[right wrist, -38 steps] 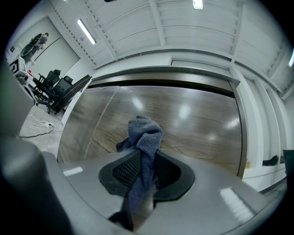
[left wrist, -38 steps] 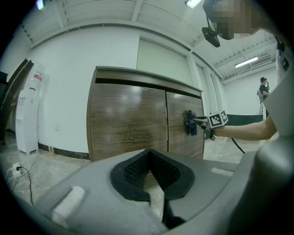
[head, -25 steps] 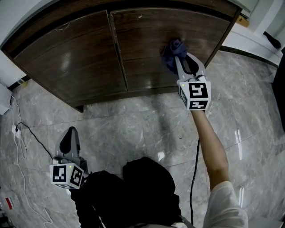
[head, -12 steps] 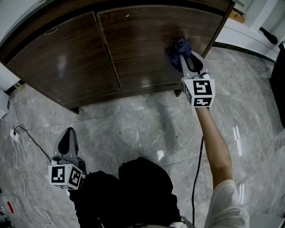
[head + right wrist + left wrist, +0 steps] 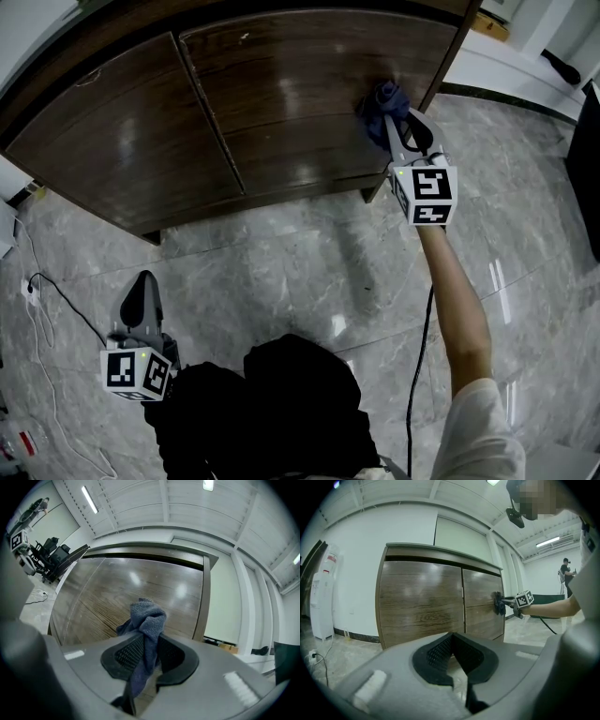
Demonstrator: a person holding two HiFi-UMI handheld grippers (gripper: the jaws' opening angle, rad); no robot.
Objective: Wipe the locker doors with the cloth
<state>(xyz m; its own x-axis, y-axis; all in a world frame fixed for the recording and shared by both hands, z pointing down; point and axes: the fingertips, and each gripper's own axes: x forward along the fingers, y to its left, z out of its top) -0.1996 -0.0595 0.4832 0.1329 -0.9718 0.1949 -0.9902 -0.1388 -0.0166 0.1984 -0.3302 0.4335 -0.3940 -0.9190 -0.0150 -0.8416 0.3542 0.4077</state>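
Observation:
The locker has two dark wood doors, a left door [image 5: 122, 150] and a right door [image 5: 291, 94]. A crumpled blue cloth [image 5: 380, 101] presses against the right door close to its right edge. My right gripper [image 5: 392, 122] is shut on that cloth, held out level at arm's length. In the right gripper view the cloth [image 5: 147, 620] bunches up between the jaws of my right gripper [image 5: 151, 641], with the door [image 5: 117, 597] right behind it. My left gripper [image 5: 142, 295] hangs low over the floor, far from the locker. Its jaws [image 5: 452, 637] meet with nothing between them.
The floor [image 5: 300, 272] is grey marble. A white cable and socket [image 5: 33, 286] lie on it at the left. A black cable [image 5: 422, 347] hangs under my right arm. A water dispenser [image 5: 321, 597] stands left of the locker. A person [image 5: 567, 571] stands far off.
My right gripper has slid the cloth rightward across the right door, nearer its right edge. The left gripper has stayed low at my side.

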